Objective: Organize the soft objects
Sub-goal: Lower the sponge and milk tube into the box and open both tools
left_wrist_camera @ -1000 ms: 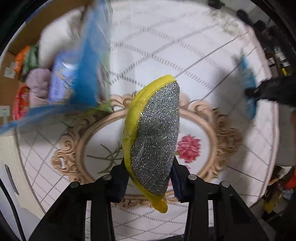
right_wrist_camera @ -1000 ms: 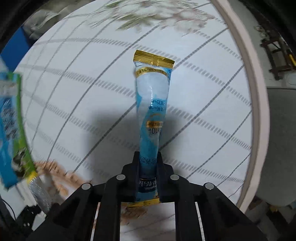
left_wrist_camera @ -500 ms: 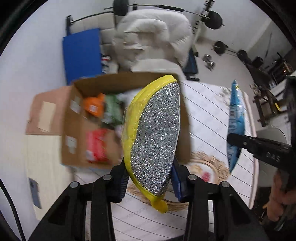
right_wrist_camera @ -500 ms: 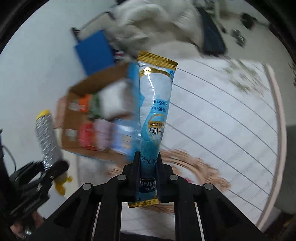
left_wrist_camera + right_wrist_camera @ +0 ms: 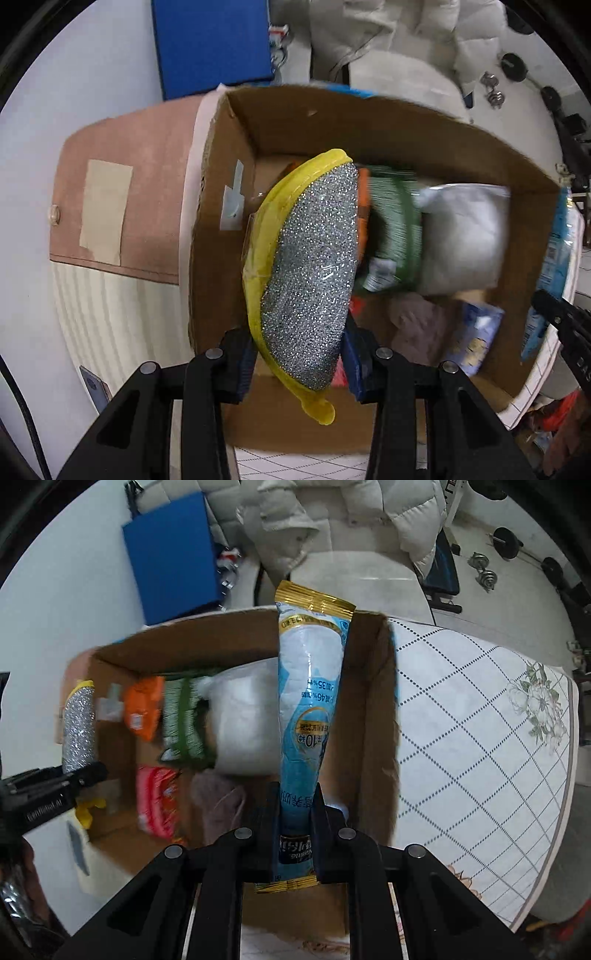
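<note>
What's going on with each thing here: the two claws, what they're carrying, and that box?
Left gripper: shut on the sponge.
Sponge: yellow with a glittery silver face, held upright over the box.
Right gripper: shut on the packet.
Packet: blue with gold ends, held upright over the box.
Cardboard box: open, flaps out, partly filled with soft packs and cloths.

A white quilted tablecloth with a dotted diamond grid and flower print (image 5: 480, 738) covers the table. On it stands an open brown cardboard box (image 5: 373, 716), its far wall near the table's far edge; its left end seems to overhang the table, though blur hides this
</note>
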Action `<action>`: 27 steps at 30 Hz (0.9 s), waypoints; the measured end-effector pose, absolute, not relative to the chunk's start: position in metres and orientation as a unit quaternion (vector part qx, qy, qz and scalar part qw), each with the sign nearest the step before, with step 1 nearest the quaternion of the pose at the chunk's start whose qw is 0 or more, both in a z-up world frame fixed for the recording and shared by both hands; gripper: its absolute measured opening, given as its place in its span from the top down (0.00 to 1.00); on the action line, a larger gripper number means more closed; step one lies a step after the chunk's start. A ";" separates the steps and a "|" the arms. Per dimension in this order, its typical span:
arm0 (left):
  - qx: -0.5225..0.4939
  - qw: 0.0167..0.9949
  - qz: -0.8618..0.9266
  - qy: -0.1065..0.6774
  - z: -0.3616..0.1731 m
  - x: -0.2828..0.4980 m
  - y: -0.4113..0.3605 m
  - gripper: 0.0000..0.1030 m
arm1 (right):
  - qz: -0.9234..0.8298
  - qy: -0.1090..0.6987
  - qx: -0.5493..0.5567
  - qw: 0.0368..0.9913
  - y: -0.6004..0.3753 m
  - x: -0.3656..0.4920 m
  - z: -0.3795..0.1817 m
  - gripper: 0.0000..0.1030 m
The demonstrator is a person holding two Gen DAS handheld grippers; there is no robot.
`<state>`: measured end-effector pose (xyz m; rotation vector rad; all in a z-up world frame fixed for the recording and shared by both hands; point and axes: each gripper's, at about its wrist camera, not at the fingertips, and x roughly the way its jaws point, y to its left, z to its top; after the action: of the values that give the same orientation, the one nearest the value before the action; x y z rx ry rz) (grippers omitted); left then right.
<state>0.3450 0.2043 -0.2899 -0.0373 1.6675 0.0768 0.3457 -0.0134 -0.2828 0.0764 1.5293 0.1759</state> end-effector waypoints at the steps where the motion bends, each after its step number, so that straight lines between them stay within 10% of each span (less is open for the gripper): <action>1: -0.015 0.668 0.034 0.744 -0.298 0.349 0.207 0.64 | 0.074 0.695 0.033 0.714 -0.011 0.349 -0.289 0.86; 8: -0.026 0.630 0.023 0.776 -0.327 0.355 0.215 0.57 | 0.056 0.719 0.016 0.692 -0.005 0.366 -0.320 0.83; 12: -0.055 0.622 0.024 0.781 -0.330 0.353 0.223 0.56 | 0.051 0.723 0.011 0.689 -0.001 0.371 -0.321 0.45; 21: -0.037 0.662 0.018 0.748 -0.298 0.339 0.214 0.10 | 0.055 0.716 0.016 0.695 -0.005 0.365 -0.303 0.15; 27: -0.030 0.695 0.026 0.718 -0.273 0.313 0.201 0.01 | 0.069 0.704 0.019 0.706 -0.009 0.342 -0.287 0.00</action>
<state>0.3129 0.2006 -0.2730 -0.0662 1.6016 0.0570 0.3420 -0.0094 -0.2875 0.0429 1.5652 0.1529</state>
